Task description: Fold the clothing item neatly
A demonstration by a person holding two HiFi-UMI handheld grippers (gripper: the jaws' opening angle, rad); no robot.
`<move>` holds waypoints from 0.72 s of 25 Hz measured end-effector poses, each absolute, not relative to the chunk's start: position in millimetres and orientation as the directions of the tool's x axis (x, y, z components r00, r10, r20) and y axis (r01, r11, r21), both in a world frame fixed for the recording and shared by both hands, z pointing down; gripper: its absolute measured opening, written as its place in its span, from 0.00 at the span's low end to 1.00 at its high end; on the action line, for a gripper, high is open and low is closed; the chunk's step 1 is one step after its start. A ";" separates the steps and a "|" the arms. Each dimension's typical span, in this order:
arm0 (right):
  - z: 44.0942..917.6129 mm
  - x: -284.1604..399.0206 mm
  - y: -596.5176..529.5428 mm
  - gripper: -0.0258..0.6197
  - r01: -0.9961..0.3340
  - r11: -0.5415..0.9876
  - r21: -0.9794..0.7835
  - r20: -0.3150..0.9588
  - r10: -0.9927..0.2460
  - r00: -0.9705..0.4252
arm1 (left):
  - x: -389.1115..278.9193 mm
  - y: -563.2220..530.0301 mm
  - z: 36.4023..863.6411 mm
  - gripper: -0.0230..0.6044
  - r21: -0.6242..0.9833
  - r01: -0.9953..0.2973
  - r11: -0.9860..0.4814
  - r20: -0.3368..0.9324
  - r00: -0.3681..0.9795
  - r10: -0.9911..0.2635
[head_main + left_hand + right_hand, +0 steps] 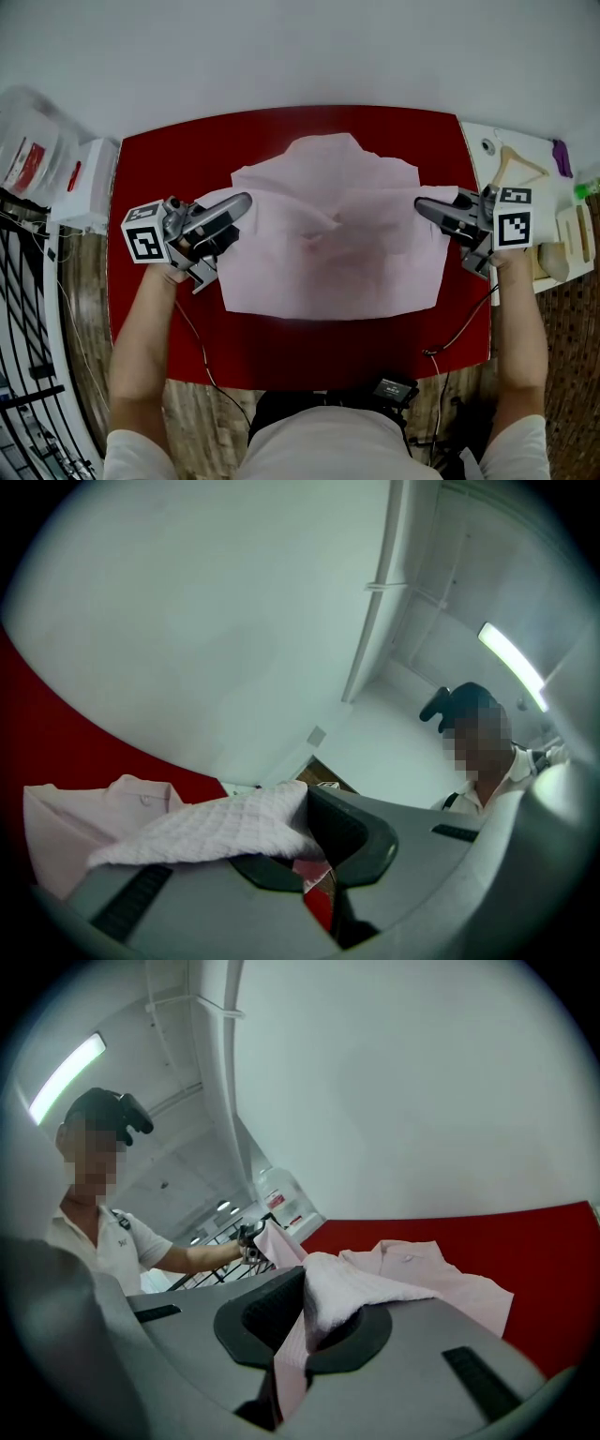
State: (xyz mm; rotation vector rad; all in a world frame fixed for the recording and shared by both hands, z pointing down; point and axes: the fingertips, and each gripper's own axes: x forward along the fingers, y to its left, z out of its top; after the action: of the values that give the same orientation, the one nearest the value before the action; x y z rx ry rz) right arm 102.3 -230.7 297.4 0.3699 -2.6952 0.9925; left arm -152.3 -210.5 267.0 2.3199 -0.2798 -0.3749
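Surface: red table, white wall behind.
Garment: pink shirt spread mid-table, collar on the far side from you.
Left gripper: jaws clamped on the shirt's left edge.
Right gripper: jaws clamped on its right edge.
Tip: move both edges level and together so your fold lands square, with no slack.

Red desk set against a plain white wall. Wood-look floor shows on both sides. Left side: black metal rack, white box, clear plastic container. Right side: white side table just beside the desk, with a wooden hanger on it. Overhead there is a lit strip light, and a white pipe runs along the wall. A thin cable trails over the desk's near edge.
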 end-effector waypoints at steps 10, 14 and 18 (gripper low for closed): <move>385.7 126.8 -290.4 0.09 -0.417 0.545 -0.727 0.350 -0.229 -0.908 | -174.7 -266.3 346.1 0.05 0.813 -0.174 -0.556 -0.112 0.890 -0.442; 417.8 133.1 -316.4 0.09 -0.455 0.496 -0.740 0.365 -0.271 -0.891 | -184.3 -286.4 382.9 0.06 0.856 -0.216 -0.470 -0.063 0.859 -0.509; 449.4 146.1 -339.1 0.09 -0.544 0.368 -0.754 0.423 -0.361 -0.831 | -197.7 -309.2 407.5 0.06 0.869 -0.311 -0.385 0.012 0.791 -0.612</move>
State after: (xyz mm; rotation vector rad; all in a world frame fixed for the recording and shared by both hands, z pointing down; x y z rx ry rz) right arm 146.1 -339.1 449.4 0.8162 -2.4390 1.4542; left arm -197.7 -309.2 407.5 1.9964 -0.6904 -0.3852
